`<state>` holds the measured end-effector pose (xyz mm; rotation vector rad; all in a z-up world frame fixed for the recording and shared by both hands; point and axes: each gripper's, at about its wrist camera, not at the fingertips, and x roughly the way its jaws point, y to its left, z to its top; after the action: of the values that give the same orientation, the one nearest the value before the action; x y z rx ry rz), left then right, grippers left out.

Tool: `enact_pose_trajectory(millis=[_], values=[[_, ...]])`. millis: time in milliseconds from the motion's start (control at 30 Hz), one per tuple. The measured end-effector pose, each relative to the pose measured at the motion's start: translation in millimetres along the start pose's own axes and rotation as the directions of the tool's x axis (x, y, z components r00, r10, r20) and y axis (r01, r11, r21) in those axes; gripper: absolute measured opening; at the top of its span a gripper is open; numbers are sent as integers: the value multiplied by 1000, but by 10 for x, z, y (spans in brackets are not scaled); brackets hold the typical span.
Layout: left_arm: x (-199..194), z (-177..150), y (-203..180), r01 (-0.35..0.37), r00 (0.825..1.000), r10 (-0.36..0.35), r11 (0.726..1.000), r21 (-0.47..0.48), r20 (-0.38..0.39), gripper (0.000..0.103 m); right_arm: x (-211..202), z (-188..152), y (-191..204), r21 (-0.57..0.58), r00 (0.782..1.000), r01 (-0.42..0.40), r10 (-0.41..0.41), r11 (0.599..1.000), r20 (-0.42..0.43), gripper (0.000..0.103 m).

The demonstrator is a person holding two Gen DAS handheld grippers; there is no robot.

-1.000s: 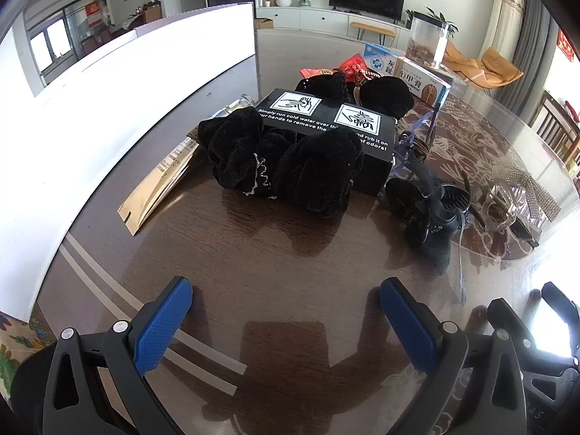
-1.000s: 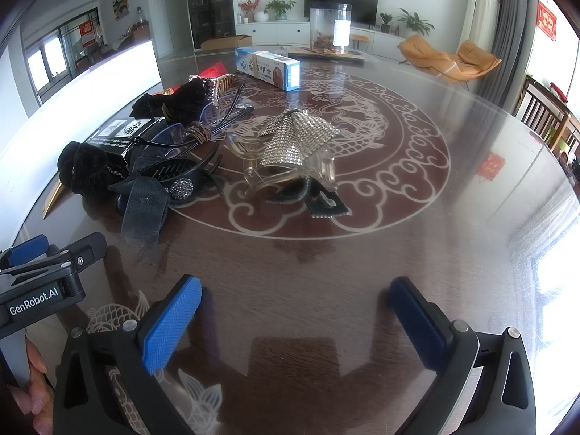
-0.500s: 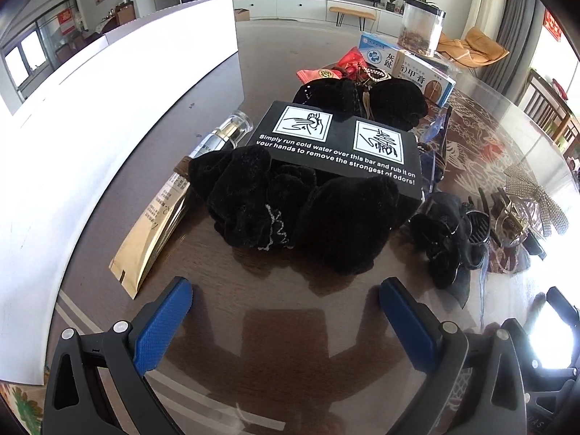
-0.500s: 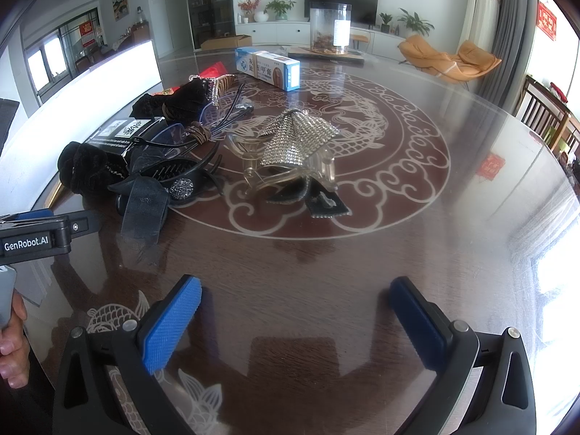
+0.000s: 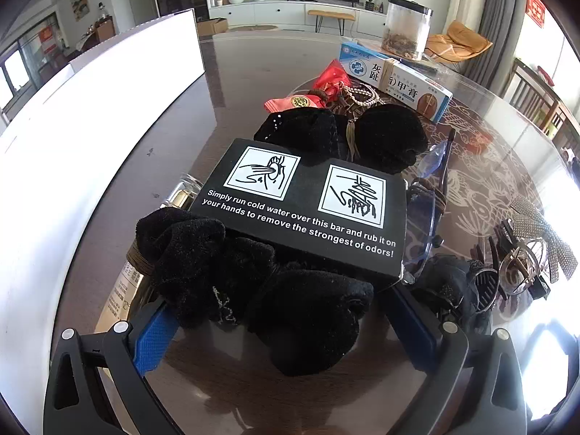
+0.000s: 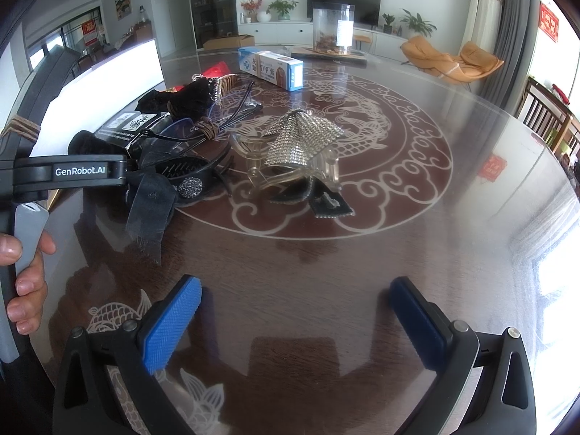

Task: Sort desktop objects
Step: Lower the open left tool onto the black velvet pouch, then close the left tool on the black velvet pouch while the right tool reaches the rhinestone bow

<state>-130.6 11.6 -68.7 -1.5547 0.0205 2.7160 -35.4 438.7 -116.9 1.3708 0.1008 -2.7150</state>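
Observation:
A black velvet scrunchie (image 5: 261,290) lies against the near edge of a black box (image 5: 308,199) printed with white hand-washing pictures. My left gripper (image 5: 282,326) is open, with one blue pad on each side of that scrunchie. Whether the pads touch it is hard to tell. A second black scrunchie (image 5: 384,137) lies behind the box. My right gripper (image 6: 295,322) is open over bare table with nothing between its fingers. The left gripper's body (image 6: 69,172) and the hand holding it (image 6: 21,264) show at the left of the right wrist view.
A rhinestone bow clip (image 6: 301,137), a black ribboned hair clip (image 6: 181,181), glasses (image 5: 427,195), a blue-white medicine box (image 6: 272,67), a red packet (image 5: 330,78) and a gold bottle (image 5: 181,195) crowd the table's left half. A white panel (image 5: 90,127) runs along the left.
My left gripper has moved forward to the black scrunchie, which now lies between its fingers. The right gripper has stayed still.

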Motion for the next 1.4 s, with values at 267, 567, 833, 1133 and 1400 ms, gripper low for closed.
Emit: enact_pose_trajectory(millis=[267,567,833,1133,1400], values=[[-260,-260,61,157,986,-167,953,259,17,57,2,0,-1,0,1000,0,0,1000,0,103],[-336,-353,-8,173,985,-159,947,270,-72,88,4,0,-2,-1,1000,1,-1,1000,0,103],[-325,-282,121,180,983,-178,982,52,-38,91,-9,-3,1,-7,1000,5,-5,1000,3,103],[-309,-356,-3,125,991,-129,989,84,43,43,-16,-15,6,-6,1000,-6,6,1000,-1,103],[-332,-417,-87,101,992,-109,988,116,63,42,139,193,-102,-110,996,-83,77,991,-51,103]])
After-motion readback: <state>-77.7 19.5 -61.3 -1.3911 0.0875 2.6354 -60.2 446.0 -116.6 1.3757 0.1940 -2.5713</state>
